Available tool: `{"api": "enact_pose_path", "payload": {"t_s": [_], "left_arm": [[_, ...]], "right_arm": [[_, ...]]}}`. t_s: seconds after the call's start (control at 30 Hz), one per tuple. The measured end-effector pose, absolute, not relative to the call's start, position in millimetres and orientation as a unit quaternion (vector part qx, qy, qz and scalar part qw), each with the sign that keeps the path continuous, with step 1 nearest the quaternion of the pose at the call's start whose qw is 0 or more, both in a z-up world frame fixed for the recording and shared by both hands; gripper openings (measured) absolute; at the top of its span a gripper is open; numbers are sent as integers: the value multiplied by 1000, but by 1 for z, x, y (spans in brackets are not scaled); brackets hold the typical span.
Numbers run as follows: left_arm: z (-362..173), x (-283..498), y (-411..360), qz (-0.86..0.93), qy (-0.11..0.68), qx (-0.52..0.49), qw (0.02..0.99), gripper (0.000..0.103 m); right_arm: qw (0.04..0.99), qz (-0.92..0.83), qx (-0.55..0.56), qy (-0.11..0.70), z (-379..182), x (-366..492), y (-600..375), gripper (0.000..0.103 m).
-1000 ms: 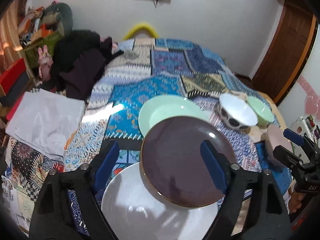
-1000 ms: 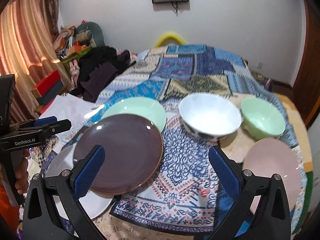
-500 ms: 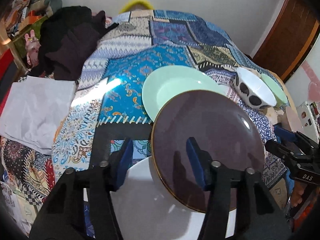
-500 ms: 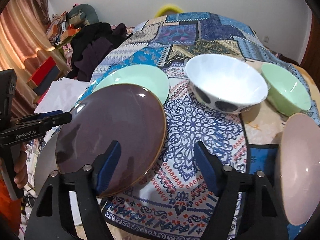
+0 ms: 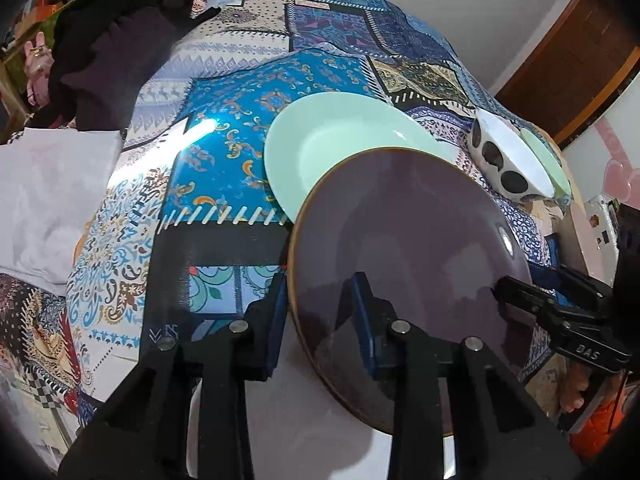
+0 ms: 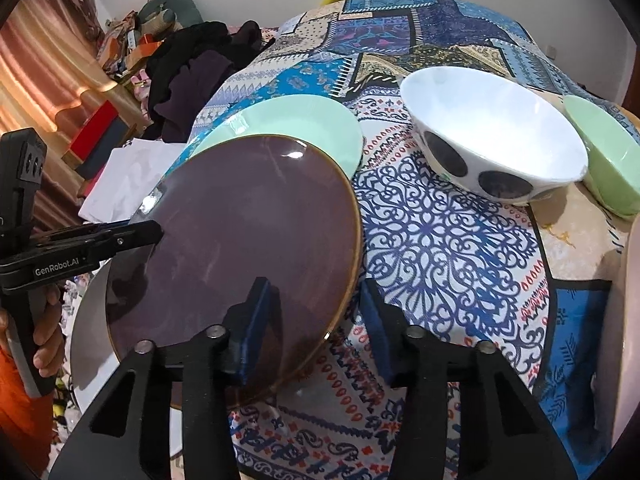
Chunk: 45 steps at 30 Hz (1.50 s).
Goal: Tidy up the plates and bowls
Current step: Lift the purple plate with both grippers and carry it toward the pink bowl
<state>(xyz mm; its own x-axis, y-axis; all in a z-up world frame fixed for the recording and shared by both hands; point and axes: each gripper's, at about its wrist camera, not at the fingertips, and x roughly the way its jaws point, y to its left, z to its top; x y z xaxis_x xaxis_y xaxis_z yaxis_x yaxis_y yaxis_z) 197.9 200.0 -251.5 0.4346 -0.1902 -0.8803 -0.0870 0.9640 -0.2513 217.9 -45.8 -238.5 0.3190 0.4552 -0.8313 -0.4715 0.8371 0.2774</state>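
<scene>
A dark purple plate (image 5: 404, 248) with a gold rim lies tilted over a white plate (image 5: 304, 420) and the edge of a mint green plate (image 5: 340, 140). My left gripper (image 5: 320, 320) straddles the purple plate's left rim, jaws narrowed, one finger under and one over. My right gripper (image 6: 316, 324) straddles its right rim (image 6: 348, 280) the same way. A white bowl with dark spots (image 6: 492, 148), a green bowl (image 6: 608, 152) and a pink plate (image 6: 624, 320) sit to the right.
All stand on a patterned blue cloth (image 6: 448, 240). Dark clothes (image 5: 112, 52) and a white folded cloth (image 5: 44, 200) lie at the left. A wooden door (image 5: 572, 68) is at the far right.
Both grippers have moved down and in onto the purple plate's opposite rims, and their jaws have narrowed from wide open. The plate looks more tilted.
</scene>
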Motion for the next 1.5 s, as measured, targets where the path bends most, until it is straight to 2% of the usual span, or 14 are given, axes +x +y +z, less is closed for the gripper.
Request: {"api": "enact_pose_path", "payload": {"t_s": [0.23,0.7,1.5], "left_arm": [[-251,200,199,-33,532,-121,837,31],[-242,183,181,-38,522,-104,846,31],[-175,128,118,-50,480,-94,871,31]], "right_arm": [[813,280,10,510,-238,220,-52,31],[827,273,0,491,-223,208,-64,31],[858,264,11,440,-172,158,-123,31]]}}
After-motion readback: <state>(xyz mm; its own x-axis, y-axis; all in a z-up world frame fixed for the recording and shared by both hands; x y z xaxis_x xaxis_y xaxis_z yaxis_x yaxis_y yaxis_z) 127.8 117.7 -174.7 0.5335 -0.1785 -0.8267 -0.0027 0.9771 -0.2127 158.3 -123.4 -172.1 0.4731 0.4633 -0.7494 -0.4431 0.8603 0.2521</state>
